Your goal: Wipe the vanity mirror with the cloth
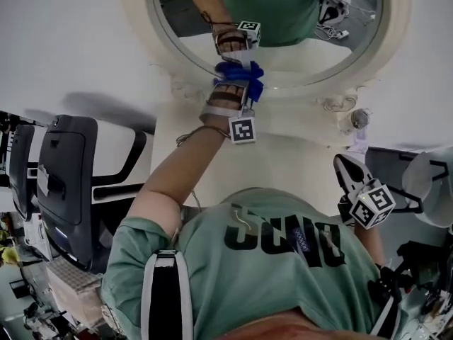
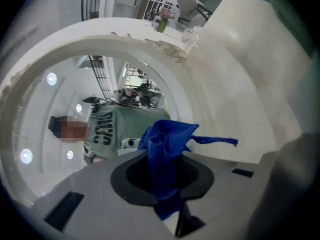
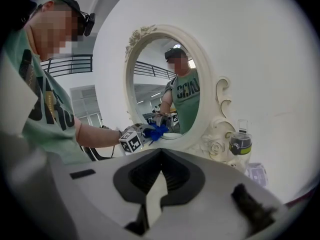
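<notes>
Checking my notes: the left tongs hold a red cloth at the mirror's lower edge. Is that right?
Not quite. The cloth is blue, not red, as the left gripper view shows. The rest stands: the left tongs are clamped on it at the lower edge of the mirror.

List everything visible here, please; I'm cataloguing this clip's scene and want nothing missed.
vanity mirror: one, oval glass in an ornate cream frame, against the white wall.
cloth: one, blue, bunched at the mirror's lower rim.
small container: one, clear with a dark and yellow-green band, beside the frame's base.
dark chair-like furniture: black, at the head view's left; number unclear.
person's T-shirt: one, green with dark lettering.
left gripper: one, grey with a marker cube, jaws closed on the cloth.
right gripper: one, grey with a marker cube, held low, jaws together, nothing between them.
</notes>
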A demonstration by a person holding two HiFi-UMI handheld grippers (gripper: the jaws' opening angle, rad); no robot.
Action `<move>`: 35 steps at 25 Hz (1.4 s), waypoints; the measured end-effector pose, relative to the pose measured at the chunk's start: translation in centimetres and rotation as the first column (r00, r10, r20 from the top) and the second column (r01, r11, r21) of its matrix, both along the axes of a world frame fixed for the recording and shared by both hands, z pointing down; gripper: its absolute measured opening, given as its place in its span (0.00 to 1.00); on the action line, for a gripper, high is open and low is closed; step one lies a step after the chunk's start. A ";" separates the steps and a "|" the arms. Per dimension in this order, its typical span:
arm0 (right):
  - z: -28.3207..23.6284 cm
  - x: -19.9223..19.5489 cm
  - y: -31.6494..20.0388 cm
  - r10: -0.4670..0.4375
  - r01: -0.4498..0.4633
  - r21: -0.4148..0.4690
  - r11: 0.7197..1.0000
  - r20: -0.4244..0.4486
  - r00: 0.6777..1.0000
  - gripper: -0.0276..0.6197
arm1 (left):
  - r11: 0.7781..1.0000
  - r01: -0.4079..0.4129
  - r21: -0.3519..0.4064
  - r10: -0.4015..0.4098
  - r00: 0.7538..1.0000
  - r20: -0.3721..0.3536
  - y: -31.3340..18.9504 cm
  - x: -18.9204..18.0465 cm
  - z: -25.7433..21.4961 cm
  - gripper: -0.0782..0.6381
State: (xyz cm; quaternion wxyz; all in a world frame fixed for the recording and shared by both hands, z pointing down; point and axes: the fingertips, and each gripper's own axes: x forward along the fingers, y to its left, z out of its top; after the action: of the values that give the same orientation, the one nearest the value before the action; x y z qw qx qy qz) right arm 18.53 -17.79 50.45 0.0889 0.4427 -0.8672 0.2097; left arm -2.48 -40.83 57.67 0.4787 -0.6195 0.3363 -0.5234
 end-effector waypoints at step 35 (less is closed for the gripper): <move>-3.6 0.3 -2.2 -0.017 0.005 0.176 0.984 0.066 0.998 0.05 | 0.888 0.048 0.458 0.113 0.941 -0.319 -2.1 3.7 -48.5 0.23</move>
State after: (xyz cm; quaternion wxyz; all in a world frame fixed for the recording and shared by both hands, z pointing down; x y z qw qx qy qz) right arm 18.81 -20.00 46.81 0.0212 0.4368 -0.8873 0.1467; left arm 1.23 -42.97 9.18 0.5557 -0.5744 0.5167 -0.3070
